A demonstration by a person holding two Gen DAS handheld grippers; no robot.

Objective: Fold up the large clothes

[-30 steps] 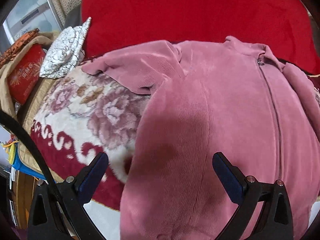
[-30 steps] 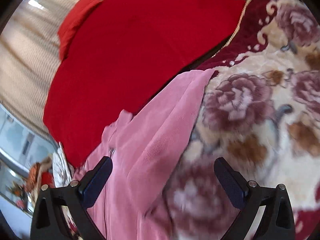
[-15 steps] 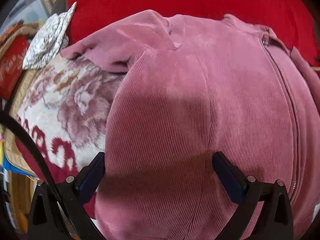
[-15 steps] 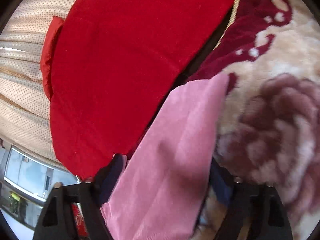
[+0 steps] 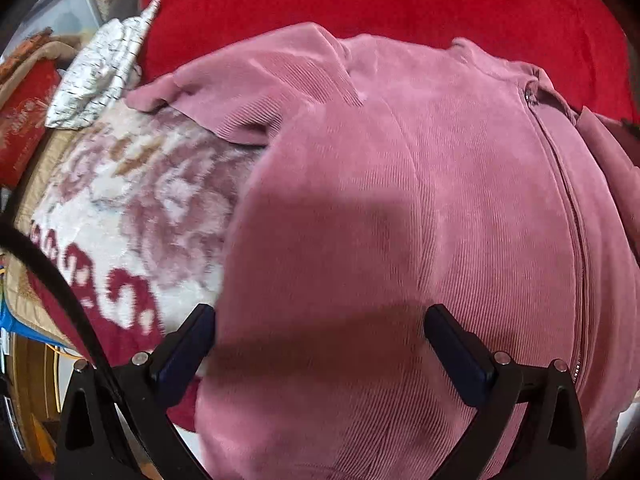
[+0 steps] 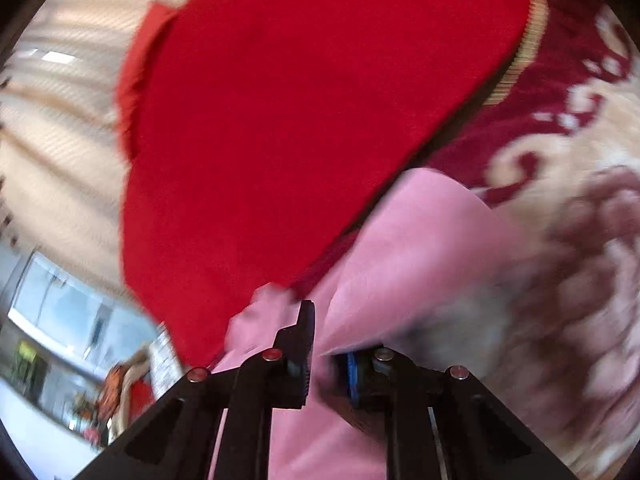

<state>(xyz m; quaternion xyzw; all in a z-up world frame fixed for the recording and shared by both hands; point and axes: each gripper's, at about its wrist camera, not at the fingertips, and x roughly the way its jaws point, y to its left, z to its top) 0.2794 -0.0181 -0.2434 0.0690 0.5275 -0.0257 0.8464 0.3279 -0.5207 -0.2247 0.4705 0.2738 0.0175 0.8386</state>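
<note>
Pink ribbed jacket [image 5: 400, 240] spread zip-up on a plush floral blanket [image 5: 132, 208].

One jacket of fine corduroy-like cloth is laid along the blanket's edge beside a smooth red cushion [image 5: 360, 0]. The left gripper [image 5: 320, 344] is held with jaws spread wide above the hem, nothing pinched. The right gripper [image 6: 326, 356], whose jaws have just been closing, is pinched on a sleeve [image 6: 420, 260] fold. One crumpled white patterned cloth [image 5: 100, 68] is seen at the blanket's far corner.

Right gripper [image 6: 328, 354] jaws just closed on pink sleeve [image 6: 420, 248], floral blanket [image 6: 580, 280], red cover [image 6: 300, 100]
</note>
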